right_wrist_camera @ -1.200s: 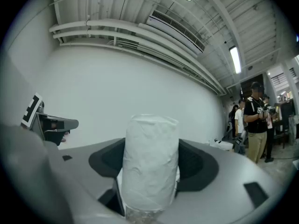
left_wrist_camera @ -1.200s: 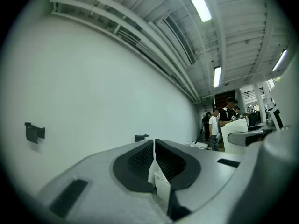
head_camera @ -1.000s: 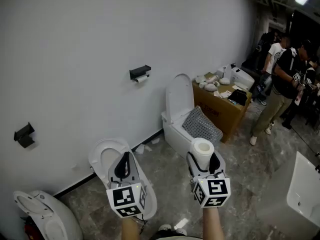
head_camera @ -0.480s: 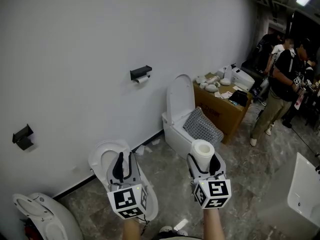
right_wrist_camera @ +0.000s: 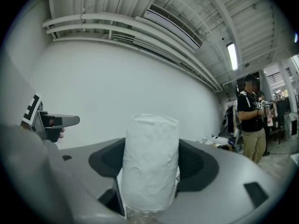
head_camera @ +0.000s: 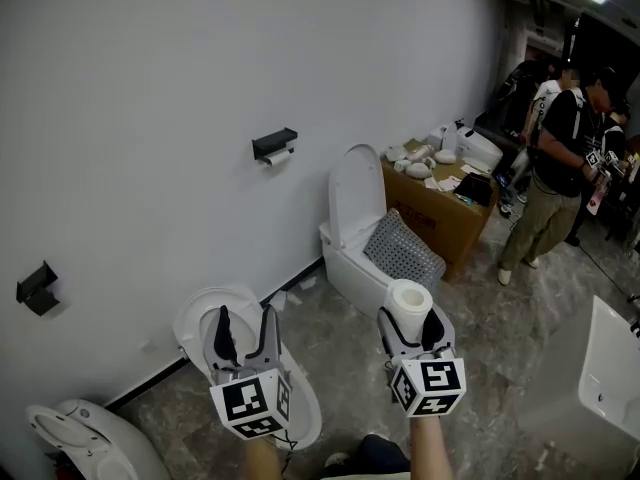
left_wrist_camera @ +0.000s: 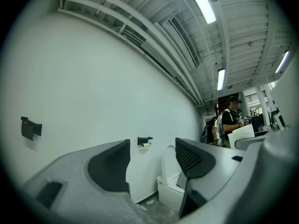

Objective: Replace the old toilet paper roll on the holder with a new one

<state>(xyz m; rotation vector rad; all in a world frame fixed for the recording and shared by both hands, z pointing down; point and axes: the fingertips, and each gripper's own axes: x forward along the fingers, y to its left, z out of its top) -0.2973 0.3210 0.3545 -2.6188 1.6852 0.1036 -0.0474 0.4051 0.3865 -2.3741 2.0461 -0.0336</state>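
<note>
**Approach to the holder, read left to right.**

(a) Spare holder (head_camera: 36,290): black, on the wall (head_camera: 150,88), far to the left of my left gripper. I see no paper on it and judge it is not the target.

(b) Left gripper (head_camera: 245,320): held level, with its jaws opening and nothing between them. In its own view only wall shows in the gap.

(c) Holder (head_camera: 277,143): ahead of and above the left gripper, well apart from it. The old roll (head_camera: 284,156) hangs just beneath its black top. In the left gripper view the holder (left_wrist_camera: 145,140) sits almost centred between the jaws, so I judge my line good.

(d) Right gripper (head_camera: 410,320): closed on the new roll (head_camera: 407,296). The roll stands upright between the pads (right_wrist_camera: 198,167), its top above them.

**Step in hand, as I judge it:** carry both grippers to the holder.
- I would keep the holder centred between the left jaws.
- I would arrive with those jaws wide, so they can straddle the old roll across its width.
- I would close only once the pads bracket the paper and not the black top.
- I would hold the right gripper level, back from the left one and to its right. That way the new roll rides upright and clear of the toilet (head_camera: 360,233) below the path.
</note>
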